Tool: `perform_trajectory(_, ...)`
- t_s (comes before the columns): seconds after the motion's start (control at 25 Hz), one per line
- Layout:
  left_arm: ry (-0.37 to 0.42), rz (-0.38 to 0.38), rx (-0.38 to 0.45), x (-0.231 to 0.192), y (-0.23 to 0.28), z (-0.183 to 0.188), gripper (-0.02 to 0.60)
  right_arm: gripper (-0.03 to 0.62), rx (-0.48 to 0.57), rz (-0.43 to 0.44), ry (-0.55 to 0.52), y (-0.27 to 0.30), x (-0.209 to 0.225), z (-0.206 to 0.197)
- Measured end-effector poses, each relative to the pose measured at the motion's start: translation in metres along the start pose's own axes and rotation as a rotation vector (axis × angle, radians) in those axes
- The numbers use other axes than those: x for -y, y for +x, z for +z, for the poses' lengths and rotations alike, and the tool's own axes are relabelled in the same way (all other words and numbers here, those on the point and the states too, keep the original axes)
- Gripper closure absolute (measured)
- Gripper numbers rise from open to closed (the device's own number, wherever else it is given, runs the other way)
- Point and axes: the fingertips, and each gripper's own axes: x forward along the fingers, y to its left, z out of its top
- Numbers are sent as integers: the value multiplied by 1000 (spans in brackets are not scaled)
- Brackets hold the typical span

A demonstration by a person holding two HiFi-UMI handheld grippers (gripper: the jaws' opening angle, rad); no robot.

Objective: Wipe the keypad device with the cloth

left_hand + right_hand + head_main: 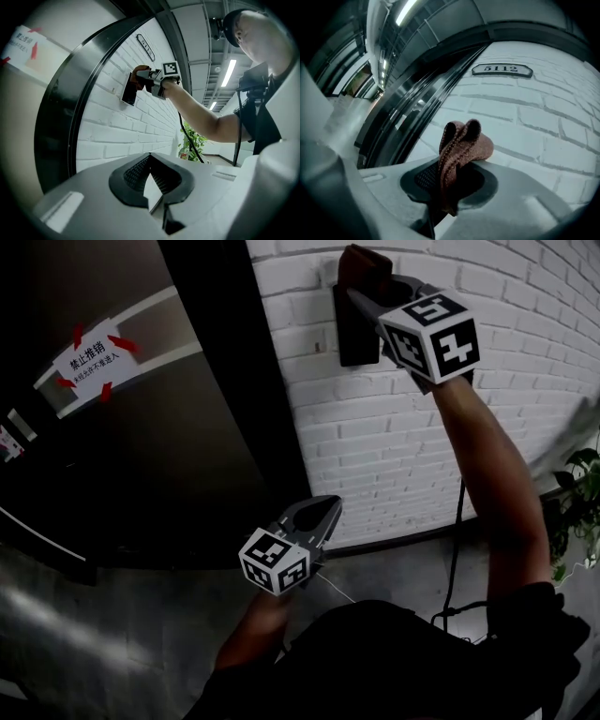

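White painted brick wall [375,446] ran beside a dark metal door frame [225,381], with a grey oval number plaque [502,70] reading 5112. Grey floor [122,634] below, green leafy plant [583,486] near the wall. Long ceiling strip lights [228,72] were on.

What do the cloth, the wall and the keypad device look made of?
The cloth looks like brown woven fabric, matte, with ribbed edges. The wall is white-painted brick, mortar lines showing. The keypad device has a dark, slightly glossy casing, probably plastic, though too small to confirm.
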Motion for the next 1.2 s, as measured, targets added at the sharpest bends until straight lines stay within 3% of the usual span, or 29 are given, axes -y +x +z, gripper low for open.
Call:
perform_trajectory(0.28, -26, 7, -16, -3, -7, -8, 565, 525, -10, -32, 9, 3, 0, -13)
perform_trajectory(1.2, -29, 13, -44, 7, -15, -19, 565, 525, -85, 5, 85, -5, -30, -78)
